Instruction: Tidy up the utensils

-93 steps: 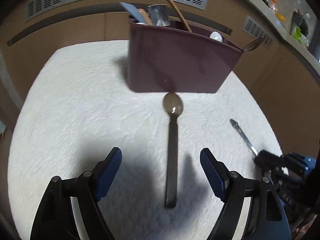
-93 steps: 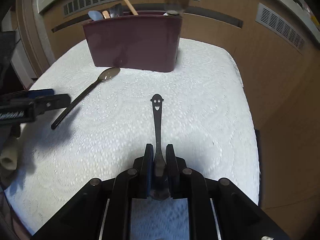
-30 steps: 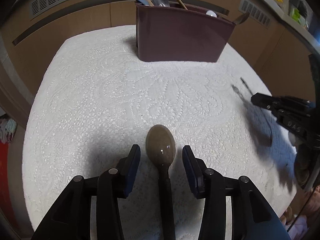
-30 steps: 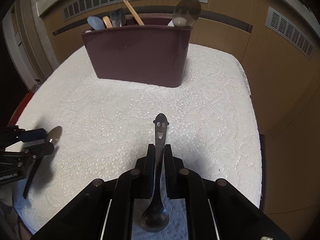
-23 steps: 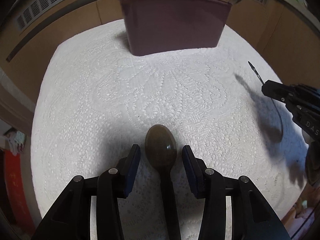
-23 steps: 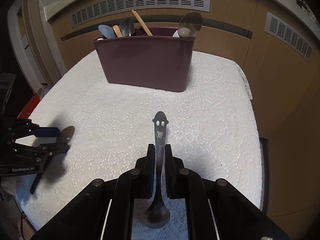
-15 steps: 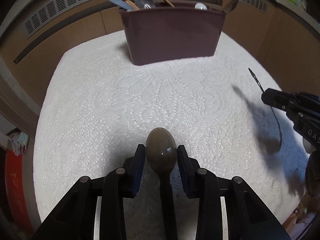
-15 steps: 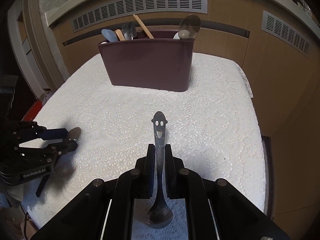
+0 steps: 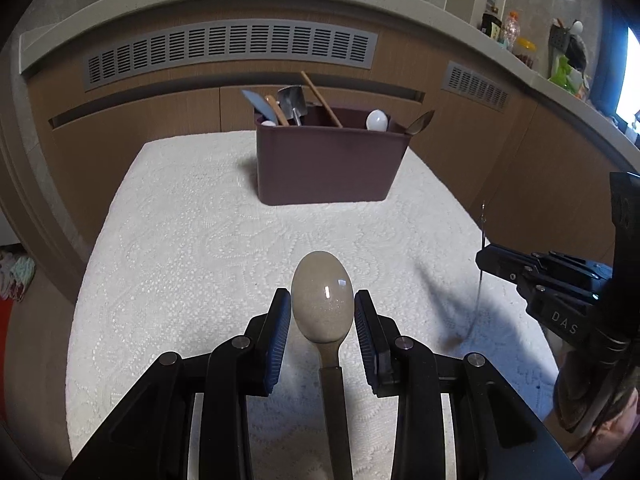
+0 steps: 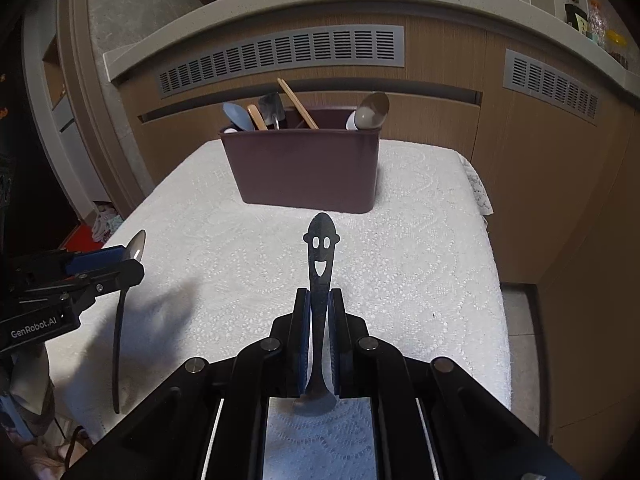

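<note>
My left gripper is shut on a grey-brown spoon, bowl pointing forward, held above the white lace cloth. My right gripper is shut on a dark metal spoon with a smiley-face handle, handle end forward, bowl hanging behind the fingers. A maroon utensil caddy stands upright at the far side of the table, also in the right wrist view, holding several utensils. Each gripper shows in the other's view: the right one, the left one.
Wooden cabinets with grey vent grilles stand behind the table. A counter at the right carries bottles and jars. The table edge drops off at the right. Red and patterned items lie on the floor at the left.
Both grippers have risen and tilted up, so the caddy sits lower and farther in view. The left fingers have closed in on the grey-brown spoon. The right gripper keeps its smiley spoon.
</note>
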A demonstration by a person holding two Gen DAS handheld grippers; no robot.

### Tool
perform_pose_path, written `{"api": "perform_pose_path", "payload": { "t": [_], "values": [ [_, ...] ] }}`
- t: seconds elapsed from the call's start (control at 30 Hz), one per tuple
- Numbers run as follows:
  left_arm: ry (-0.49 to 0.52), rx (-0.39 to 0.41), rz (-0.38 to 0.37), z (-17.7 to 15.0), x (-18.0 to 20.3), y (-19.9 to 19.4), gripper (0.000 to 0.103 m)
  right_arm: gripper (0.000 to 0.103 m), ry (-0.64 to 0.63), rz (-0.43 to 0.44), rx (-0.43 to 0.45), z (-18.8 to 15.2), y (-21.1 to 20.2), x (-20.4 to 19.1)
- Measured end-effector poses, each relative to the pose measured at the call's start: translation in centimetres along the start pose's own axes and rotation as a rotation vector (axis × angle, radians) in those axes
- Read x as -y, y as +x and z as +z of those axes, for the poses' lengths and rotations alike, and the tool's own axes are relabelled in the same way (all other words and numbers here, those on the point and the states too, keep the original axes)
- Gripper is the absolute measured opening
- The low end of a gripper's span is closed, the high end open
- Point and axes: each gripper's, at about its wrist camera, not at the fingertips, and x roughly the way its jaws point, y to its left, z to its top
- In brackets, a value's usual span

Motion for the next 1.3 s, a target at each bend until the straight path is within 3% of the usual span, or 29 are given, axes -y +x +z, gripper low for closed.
{"api": "perform_pose_path", "payload": {
  "t": [0.3,0.5,0.57,0.7,0.9,1.0,1.13,1.17,1.3],
  "values": [
    [0.001,0.049,0.003,0.6,0.1,-1.8,0.034,0.004,-0.015,-0.001,0.054,0.8,-1.9,-0.7],
    [-0.025,0.051,0.036,0.7,-0.9,-1.6,0.034,0.005,-0.021,-0.062,0.034,0.5,-1.5,0.7],
    [-0.043,0.054,0.044,0.7,-1.5,-1.4,0.034,0.010,0.013,-0.087,0.016,0.1,-1.2,2.2],
    [-0.069,0.053,0.046,0.5,-2.5,-0.6,0.034,0.035,0.111,-0.160,-0.074,-0.7,1.7,5.1],
    [-0.087,0.045,0.044,0.4,-3.4,0.3,0.034,0.035,0.276,-0.151,-0.206,-0.6,7.4,7.0],
    [-0.096,0.044,0.038,0.1,-3.8,0.1,0.034,0.035,0.262,-0.085,-0.236,-1.2,7.1,5.9],
    [-0.113,0.058,0.021,0.2,-4.3,0.2,0.034,0.038,0.113,-0.109,-0.198,-3.4,3.6,1.8],
    [-0.114,0.062,0.015,0.2,-4.3,0.2,0.034,0.043,0.122,-0.114,-0.197,-4.0,3.2,1.0],
    [-0.112,0.069,0.011,0.1,-4.3,0.3,0.034,0.044,0.153,-0.145,-0.193,-4.6,4.2,-1.6]
  ]
}}
